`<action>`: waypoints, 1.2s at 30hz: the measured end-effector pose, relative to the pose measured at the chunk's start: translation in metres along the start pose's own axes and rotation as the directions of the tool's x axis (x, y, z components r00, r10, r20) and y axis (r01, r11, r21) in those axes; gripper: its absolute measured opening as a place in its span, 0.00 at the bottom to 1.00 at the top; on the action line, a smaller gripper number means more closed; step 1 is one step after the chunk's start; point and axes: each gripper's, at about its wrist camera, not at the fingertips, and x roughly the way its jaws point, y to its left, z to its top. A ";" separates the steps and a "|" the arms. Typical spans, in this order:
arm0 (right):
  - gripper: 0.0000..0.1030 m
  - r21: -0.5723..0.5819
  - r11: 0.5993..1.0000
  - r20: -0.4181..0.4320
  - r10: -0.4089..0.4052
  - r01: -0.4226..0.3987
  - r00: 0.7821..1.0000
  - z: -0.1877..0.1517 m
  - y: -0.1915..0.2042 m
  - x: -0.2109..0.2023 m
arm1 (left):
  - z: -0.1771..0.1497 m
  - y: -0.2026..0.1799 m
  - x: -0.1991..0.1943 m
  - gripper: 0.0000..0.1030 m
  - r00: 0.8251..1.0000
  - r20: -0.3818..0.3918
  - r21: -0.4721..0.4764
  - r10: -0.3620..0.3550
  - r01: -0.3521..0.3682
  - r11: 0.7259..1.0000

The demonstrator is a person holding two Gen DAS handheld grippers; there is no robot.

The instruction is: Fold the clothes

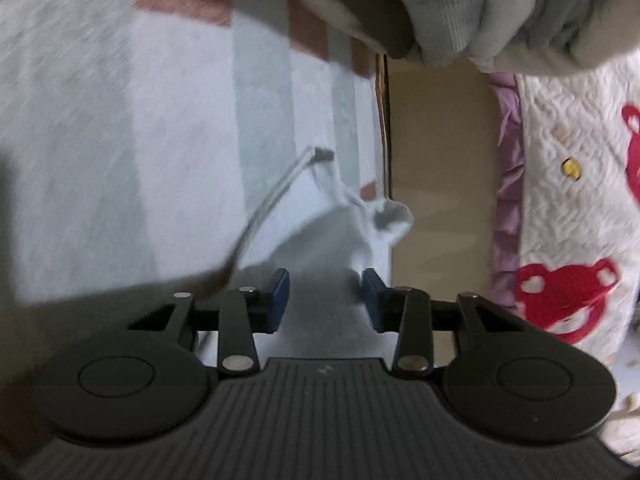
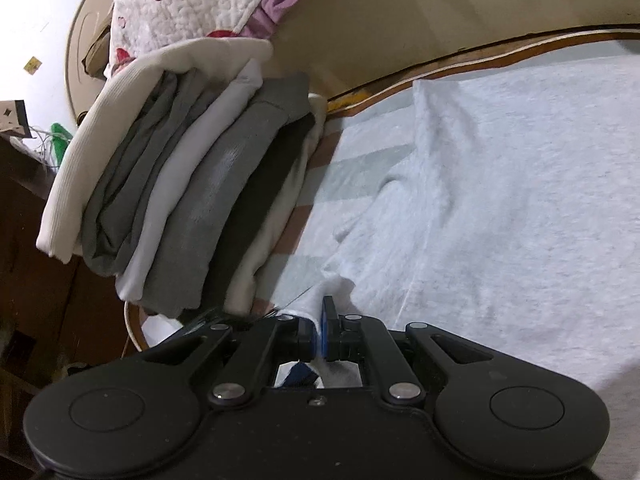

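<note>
The light grey garment (image 2: pixel 500 184) is lying spread on a striped bed cover (image 2: pixel 352 168), and it is filling most of the right wrist view. The right hand-held gripper (image 2: pixel 322 330) is pinching a white edge of this garment: its blue pads (image 2: pixel 329 328) are standing together, with the cloth squeezed between them.

In the left wrist view, which is blurred, the left hand-held gripper (image 1: pixel 326 300) is holding its blue fingers (image 1: pixel 280 300) apart. A bunched corner of the light garment (image 1: pixel 320 232) is lying in the gap between them and just ahead of them. The pads are not seeming to press on the cloth. A thin drawstring (image 1: pixel 276 196) with a dark tip is running from this corner up and across the bed cover (image 1: pixel 100 140).

Beside the spread garment, a stack of folded clothes (image 2: pixel 192 184) is sitting on the bed cover, with cream, grey, white and dark layers. Behind the stack, a white quilted blanket (image 2: pixel 192 4) with red figures and a purple border is resting. The same blanket (image 1: pixel 576 184) is showing at the right side of the left wrist view, beyond a tan surface. The folded stack (image 1: pixel 480 12) is hanging at the top edge of that view.
</note>
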 end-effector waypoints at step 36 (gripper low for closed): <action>0.45 -0.552 0.811 -0.095 -0.291 0.193 0.952 -0.027 0.002 -0.025 | -0.041 -0.088 0.029 0.04 0.793 0.572 0.789 0.208 -0.602 0.123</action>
